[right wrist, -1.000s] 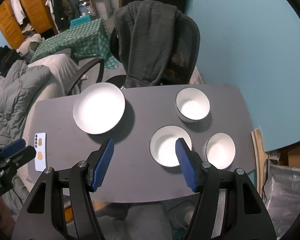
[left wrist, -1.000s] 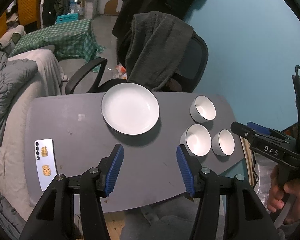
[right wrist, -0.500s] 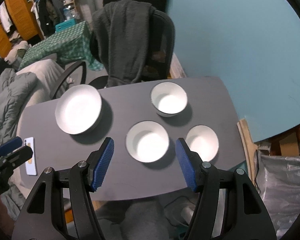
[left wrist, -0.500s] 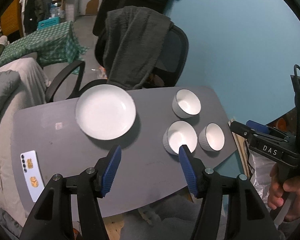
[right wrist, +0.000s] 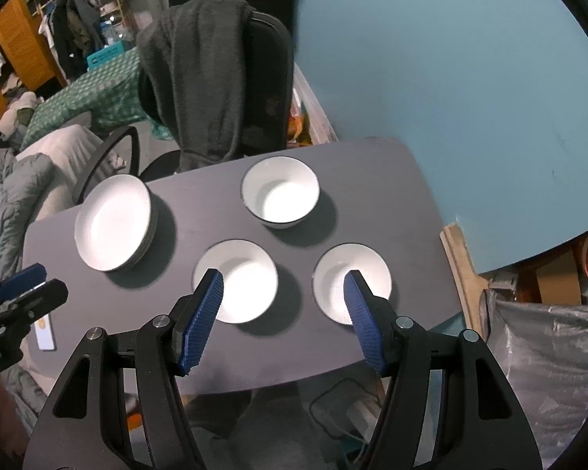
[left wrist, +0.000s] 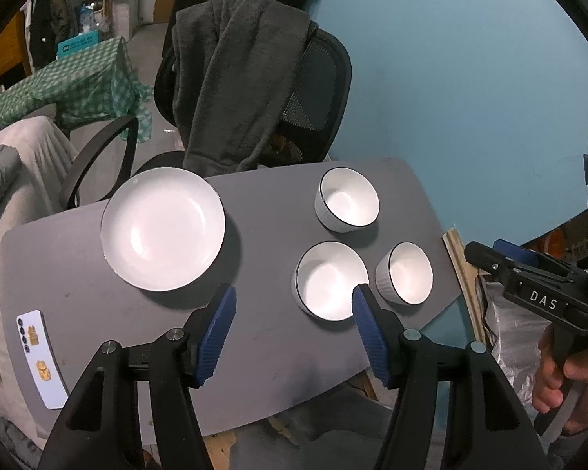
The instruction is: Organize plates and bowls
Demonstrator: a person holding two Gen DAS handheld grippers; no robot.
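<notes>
A grey table (left wrist: 270, 337) (right wrist: 372, 180) holds a stack of white plates (left wrist: 162, 227) (right wrist: 113, 227) at the left and three white bowls at the right: a far bowl (left wrist: 347, 203) (right wrist: 280, 194), a middle bowl (left wrist: 327, 280) (right wrist: 237, 290) and a right bowl (left wrist: 405, 272) (right wrist: 351, 280). My left gripper (left wrist: 294, 321) is open and empty, high above the table's near edge. My right gripper (right wrist: 282, 305) is open and empty, above the middle and right bowls. The right gripper also shows at the right of the left wrist view (left wrist: 501, 258).
A white phone (left wrist: 39, 356) lies at the table's near left corner. An office chair (left wrist: 313, 90) draped with a dark grey garment (left wrist: 235, 78) stands behind the table. A blue wall (left wrist: 470, 78) is at the right, a grey bag (right wrist: 548, 372) beside the table.
Both grippers have moved to the right and up from the table; the plates and bowls slide leftward in both views. Nothing on the table has moved.
</notes>
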